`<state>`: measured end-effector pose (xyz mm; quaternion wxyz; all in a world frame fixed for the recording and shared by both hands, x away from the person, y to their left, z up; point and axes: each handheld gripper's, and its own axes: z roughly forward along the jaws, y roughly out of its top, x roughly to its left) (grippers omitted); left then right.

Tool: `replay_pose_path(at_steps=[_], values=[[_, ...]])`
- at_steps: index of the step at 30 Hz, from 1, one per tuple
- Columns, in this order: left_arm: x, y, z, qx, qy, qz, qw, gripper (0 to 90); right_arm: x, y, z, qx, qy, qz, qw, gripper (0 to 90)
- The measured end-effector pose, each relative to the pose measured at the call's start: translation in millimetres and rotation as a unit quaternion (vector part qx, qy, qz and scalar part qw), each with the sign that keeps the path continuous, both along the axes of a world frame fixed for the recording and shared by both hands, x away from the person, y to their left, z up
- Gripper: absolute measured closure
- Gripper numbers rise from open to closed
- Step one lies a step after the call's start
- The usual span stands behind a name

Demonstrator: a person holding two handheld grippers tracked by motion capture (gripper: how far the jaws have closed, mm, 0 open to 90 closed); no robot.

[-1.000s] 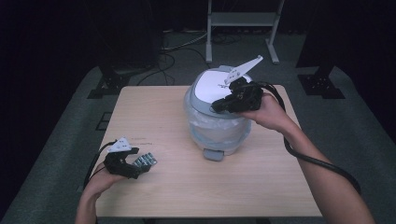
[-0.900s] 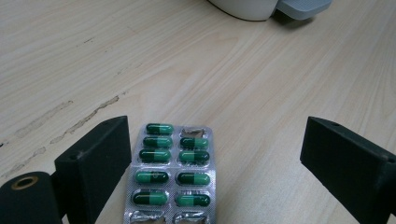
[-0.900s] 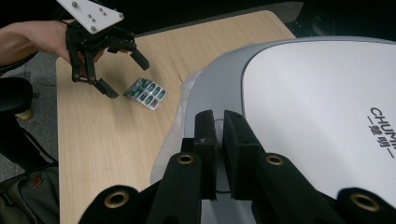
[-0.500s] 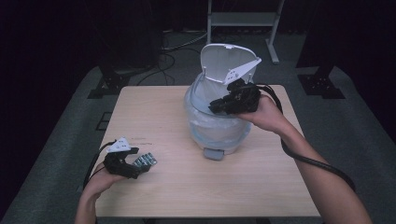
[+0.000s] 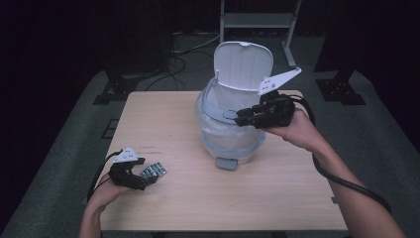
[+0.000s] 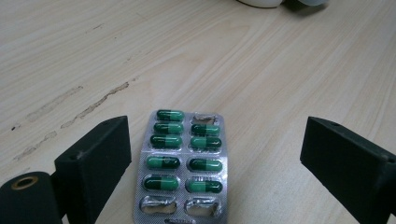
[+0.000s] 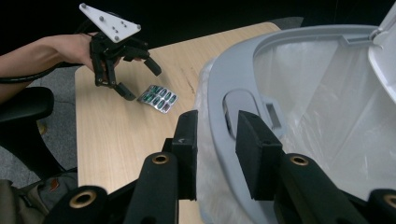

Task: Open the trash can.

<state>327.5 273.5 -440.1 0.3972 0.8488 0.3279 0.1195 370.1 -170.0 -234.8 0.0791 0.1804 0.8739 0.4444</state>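
Observation:
A silver blister pack point(image 6: 183, 165) of green capsules, with some pockets torn, lies flat on the wooden table point(image 5: 277, 198) near the front left. My left gripper point(image 6: 215, 158) is open, with one jaw on each side of the pack and not touching it. In the high view the left gripper point(image 5: 141, 178) sits just left of the pack point(image 5: 154, 171). A white pedal bin point(image 5: 228, 144) with a clear liner stands mid-table, its lid point(image 5: 242, 64) swung up. My right gripper point(image 7: 217, 123) hovers at the bin's grey rim point(image 7: 289, 39), jaws a narrow gap apart.
A grey pedal point(image 5: 227, 162) sticks out at the bin's front base. A metal stand point(image 5: 257, 20) and cables lie on the floor behind the table. A dark chair point(image 7: 23, 107) sits off the table's left edge.
The bin lid has swung from closed to fully upright. My right gripper has dropped from the lid's top to the front rim. The left gripper and pack stayed put.

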Motion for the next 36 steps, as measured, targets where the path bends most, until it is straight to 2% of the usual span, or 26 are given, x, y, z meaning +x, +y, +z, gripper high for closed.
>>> replay_pose_path(at_steps=[6, 14, 31, 36], values=[[-0.1, 0.4, -1.0, 0.001, 0.0, 0.001, 1.0, 7.7, -8.7, -18.6, -3.1, 0.005, 0.002, -0.008, 1.0, 65.1], [-0.5, -0.9, -1.5, 0.003, -0.002, -0.002, 1.0, 7.7, -16.5, -40.7, -14.9, 0.008, 0.007, -0.023, 0.9997, 61.0], [-1.4, -4.8, -4.1, 0.009, -0.005, -0.01, 0.9999, 7.7, -29.0, -83.8, -50.2, 0.034, 0.011, -0.048, 0.9982, 55.0], [-1.9, -3.5, -3.0, 0.009, -0.009, -0.009, 0.9999, 7.7, -32.0, -91.1, -62.6, 0.03, 0.018, -0.054, 0.9979, 52.8]])
